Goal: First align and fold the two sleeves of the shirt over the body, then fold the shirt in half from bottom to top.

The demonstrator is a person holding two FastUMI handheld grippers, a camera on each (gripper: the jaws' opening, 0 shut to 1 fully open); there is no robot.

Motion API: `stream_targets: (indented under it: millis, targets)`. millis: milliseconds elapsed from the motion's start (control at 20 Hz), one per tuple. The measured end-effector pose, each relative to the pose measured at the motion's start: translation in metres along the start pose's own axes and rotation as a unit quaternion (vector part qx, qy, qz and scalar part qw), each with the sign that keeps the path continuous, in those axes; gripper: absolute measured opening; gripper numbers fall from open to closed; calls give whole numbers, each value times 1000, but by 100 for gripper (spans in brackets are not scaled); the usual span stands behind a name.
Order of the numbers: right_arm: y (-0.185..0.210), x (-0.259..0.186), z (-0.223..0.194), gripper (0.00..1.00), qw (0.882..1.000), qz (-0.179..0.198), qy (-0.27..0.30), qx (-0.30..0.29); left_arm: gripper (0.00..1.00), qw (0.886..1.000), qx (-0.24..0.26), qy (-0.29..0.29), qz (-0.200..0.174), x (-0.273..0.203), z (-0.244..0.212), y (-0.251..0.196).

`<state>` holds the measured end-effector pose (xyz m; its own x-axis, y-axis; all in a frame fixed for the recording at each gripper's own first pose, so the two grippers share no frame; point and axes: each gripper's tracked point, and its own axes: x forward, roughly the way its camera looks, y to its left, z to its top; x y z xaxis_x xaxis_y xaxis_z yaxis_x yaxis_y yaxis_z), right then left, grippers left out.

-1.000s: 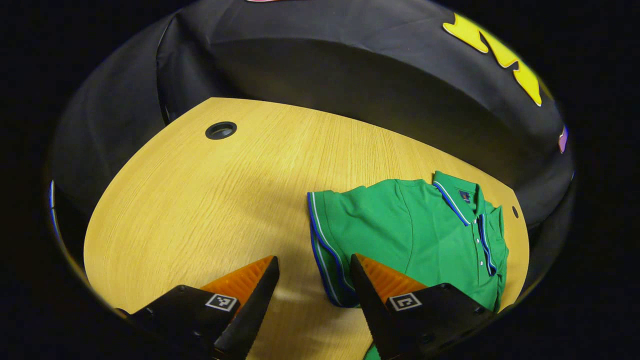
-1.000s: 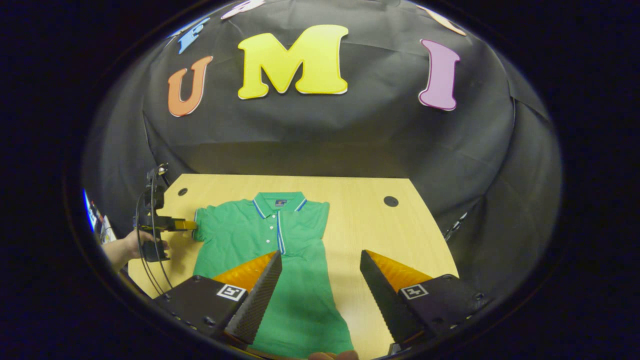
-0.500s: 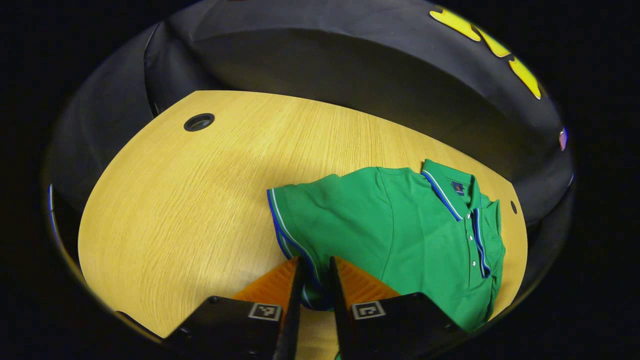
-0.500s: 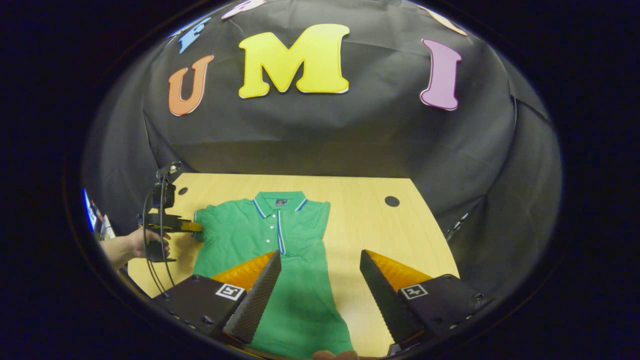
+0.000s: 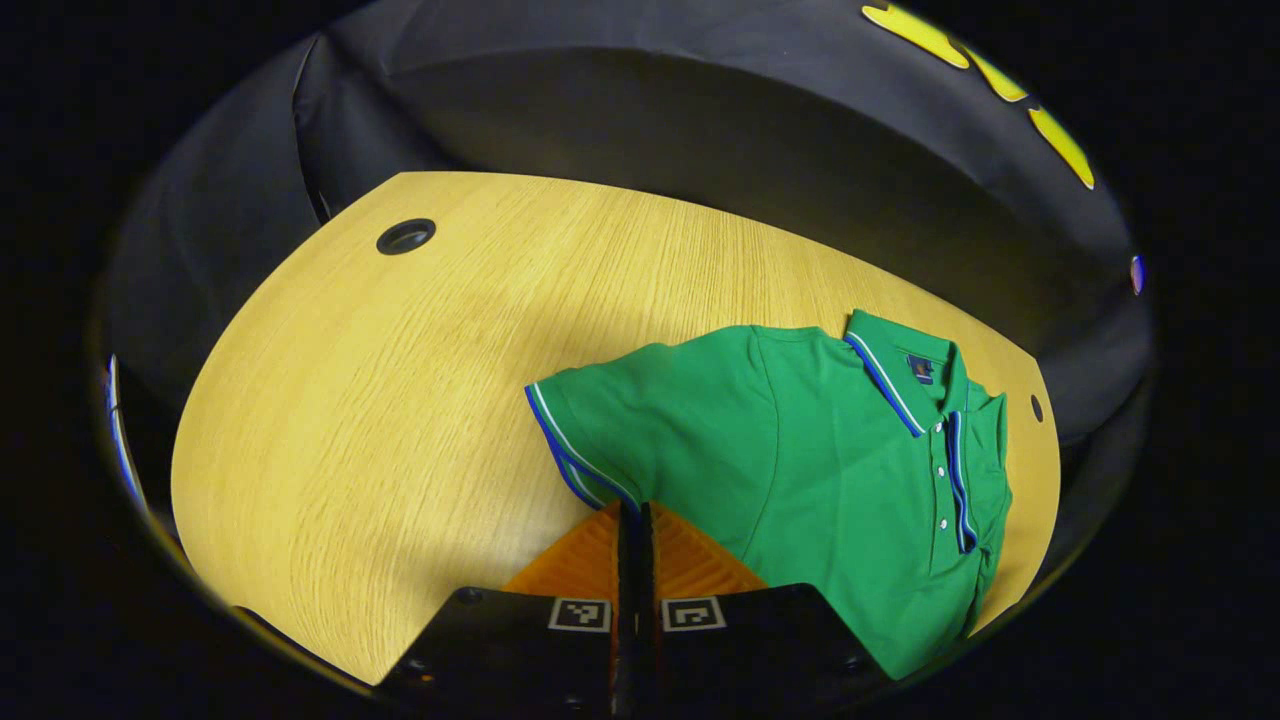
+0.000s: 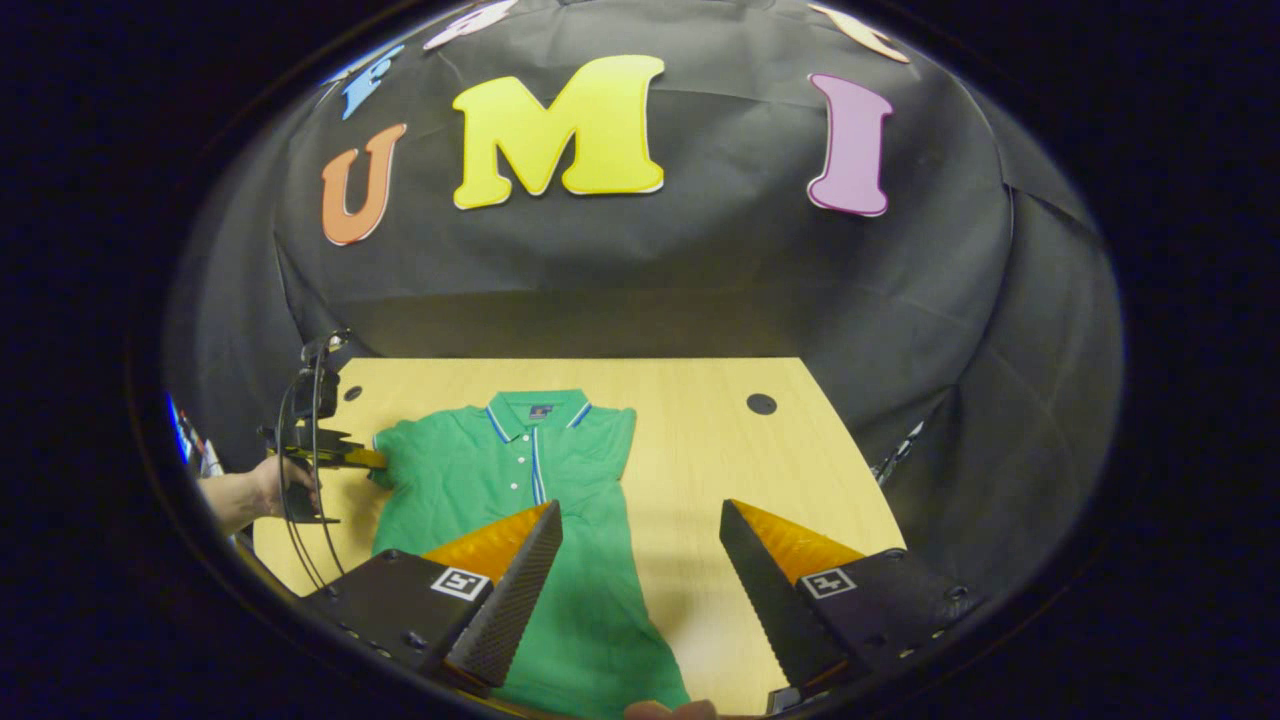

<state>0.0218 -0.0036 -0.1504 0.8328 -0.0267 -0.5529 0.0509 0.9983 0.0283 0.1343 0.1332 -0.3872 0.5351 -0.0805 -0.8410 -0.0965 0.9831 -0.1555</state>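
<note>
shirt, a green polo with a blue-and-white trimmed collar and cuffs, lies face up on the wooden table with its buttoned placket showing. in the right gripper view the shirt sits toward the table's left half, collar toward the black booth wall and hem toward the near edge, and its right side ends in a straight edge with no sleeve sticking out.

the left gripper has its fingers pressed together on the striped cuff of the sleeve that reaches out from the shirt's body; the cuff edge disappears between the fingertips, and the fabric near them looks slightly raised off the table. in the right gripper view this left gripper is at the shirt's left sleeve, held by a hand at the table's left edge, with cables looping around it.

the right gripper hovers above the shirt's lower right part, jaws wide apart and holding nothing. one finger is over the green fabric, the other over bare table just beside the shirt.

a round cable hole sits in the table well apart from the shirt.
</note>
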Motion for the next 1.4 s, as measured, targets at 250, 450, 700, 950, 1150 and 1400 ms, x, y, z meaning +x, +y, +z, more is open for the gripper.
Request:
stream_targets:
  millis: [250, 450, 700, 950, 1150, 1400]
  targets:
    - [-8, -5, 0, 97, 1000, 6, -12, 6, 6, 999, 29, -32, -5, -28, 27, -15]
    - [-18, -11, -2, 97, 1000, 8, -21, 12, 6, 997, 53, -46, -12, -47, 41, -42]
    - [-42, -26, -7, 97, 999, 1, -31, 20, 6, 997, 60, -28, -32, -54, 32, -93]
    - [-76, -34, -17, 97, 999, -20, -25, 38, 6, 997, 62, -4, -53, -43, 11, -143]
    - [-97, -37, -27, 96, 998, -34, -16, 46, 6, 995, 82, 6, -52, -32, 1, -170]
    - [-102, -36, -25, 96, 998, -36, -16, 42, 9, 993, 98, 17, -60, -23, -14, -203]
